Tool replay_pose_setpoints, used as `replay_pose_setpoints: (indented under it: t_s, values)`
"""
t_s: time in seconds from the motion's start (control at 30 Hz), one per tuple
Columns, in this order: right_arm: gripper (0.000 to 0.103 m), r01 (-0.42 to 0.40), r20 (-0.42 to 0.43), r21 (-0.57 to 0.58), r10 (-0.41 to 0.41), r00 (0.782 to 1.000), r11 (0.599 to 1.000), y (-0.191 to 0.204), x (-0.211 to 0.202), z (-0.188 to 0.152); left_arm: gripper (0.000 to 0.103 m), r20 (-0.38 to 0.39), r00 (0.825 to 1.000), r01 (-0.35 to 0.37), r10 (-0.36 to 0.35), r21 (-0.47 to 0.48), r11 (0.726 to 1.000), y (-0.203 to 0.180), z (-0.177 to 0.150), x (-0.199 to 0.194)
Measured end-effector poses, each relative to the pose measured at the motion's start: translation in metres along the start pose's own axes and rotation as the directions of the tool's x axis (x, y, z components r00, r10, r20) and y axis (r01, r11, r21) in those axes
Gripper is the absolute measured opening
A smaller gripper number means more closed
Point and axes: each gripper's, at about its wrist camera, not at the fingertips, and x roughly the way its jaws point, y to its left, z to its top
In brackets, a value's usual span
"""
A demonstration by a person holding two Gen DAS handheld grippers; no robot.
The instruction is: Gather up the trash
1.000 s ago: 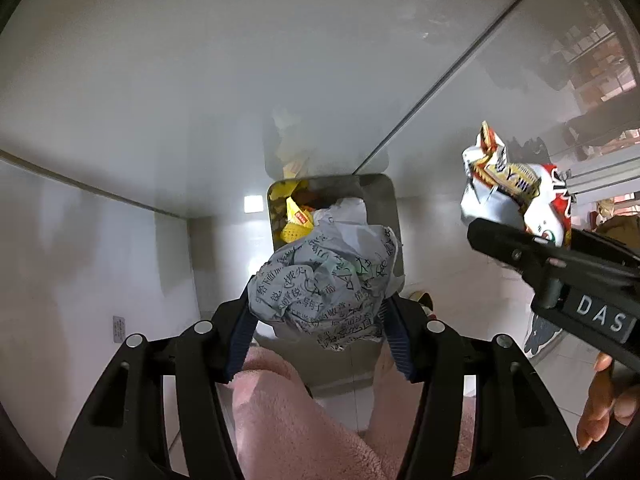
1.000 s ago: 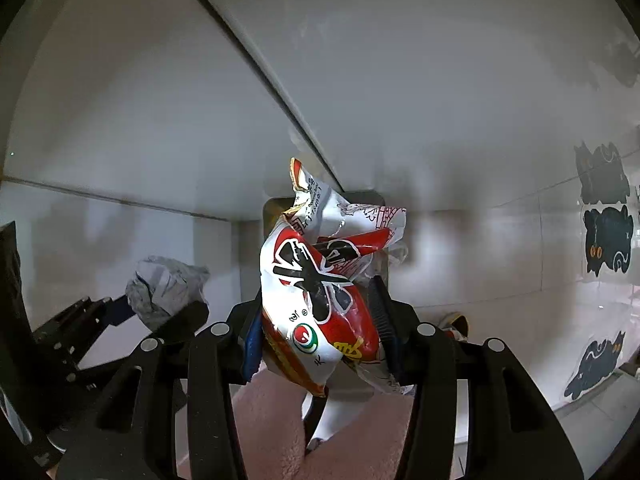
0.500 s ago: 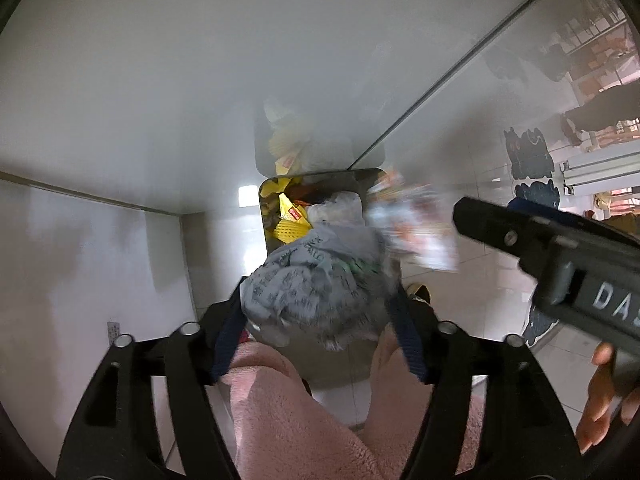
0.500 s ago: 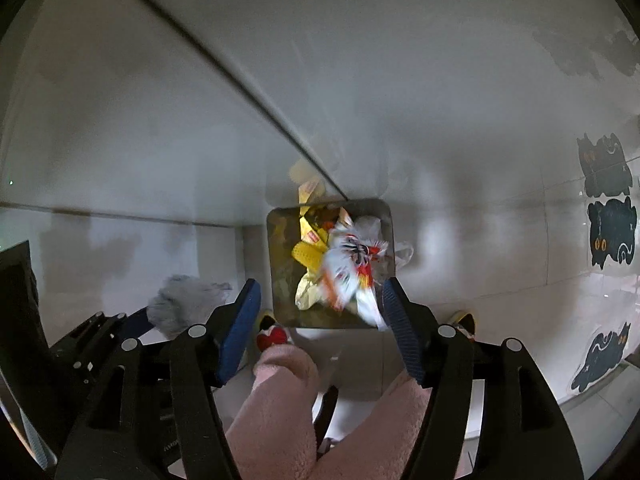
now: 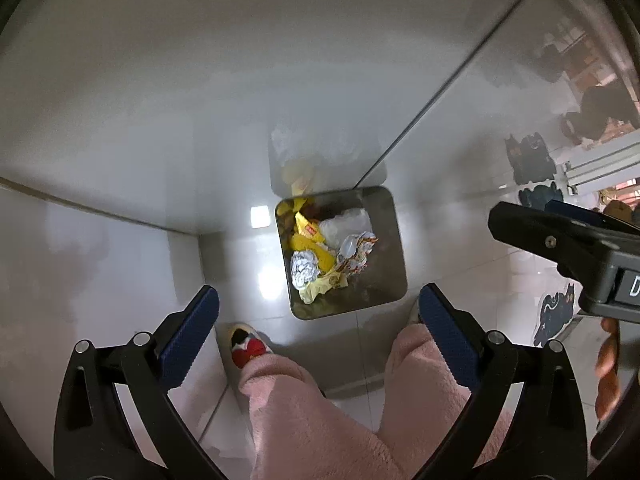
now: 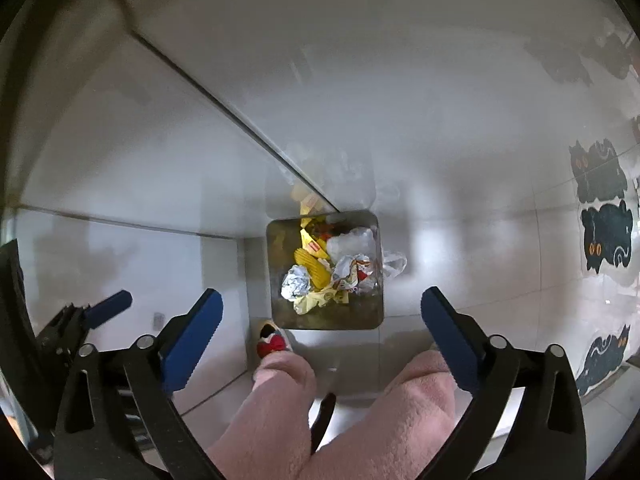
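Metal bin [image 5: 394, 240] on the floor already has the crumpled paper ball [image 5: 304, 272] and snack wrapper [image 5: 356, 254] inside, so with the left gripper [image 5: 318, 320] and right gripper [image 6: 320, 322] both opening with nothing between the jaws, I'd lift straight up, clear of the rim.

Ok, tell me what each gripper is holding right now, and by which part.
Nothing. The left gripper and the right gripper both have empty jaws, still opening, above the square metal trash bin.

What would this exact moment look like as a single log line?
left gripper: opening, empty | right gripper: opening, empty | crumpled paper, snack wrapper: in bin
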Motion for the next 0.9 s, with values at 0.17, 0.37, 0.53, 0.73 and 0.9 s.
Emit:
replay_pose_setpoints:
  t_s: [0.17, 0.37, 0.53, 0.73, 0.9]
  values:
    - [0.1, -0.008, 0.082, -0.057, 0.013, 0.997, 0.998, 0.005, -0.049, -0.005, 0.095, 0.107, 0.994, 0.005, -0.005, -0.001, 1.0, 0.002, -0.001, -0.058]
    - [0.1, 0.024, 0.269, -0.11, 0.006, 0.963, 0.994, 0.022, -0.136, 0.005, 0.095, 0.269, 0.963, 0.007, 0.007, -0.053, 0.999, 0.013, 0.012, -0.151]
    - [0.1, 0.007, 0.42, -0.112, 0.041, 0.906, 0.994, 0.038, -0.203, 0.019, 0.095, 0.413, 0.91, 0.004, 0.03, -0.082, 0.997, 0.016, 0.025, -0.225]
    - [0.1, 0.056, 0.56, -0.155, 0.041, 0.827, 0.986, 0.059, -0.276, 0.035, 0.095, 0.564, 0.822, -0.031, 0.082, -0.101, 0.994, 0.017, 0.038, -0.302]
    - [0.1, 0.026, 0.627, -0.177, 0.093, 0.774, 0.984, 0.069, -0.328, 0.044, 0.095, 0.652, 0.749, -0.059, 0.116, -0.109, 0.992, 0.014, 0.04, -0.355]
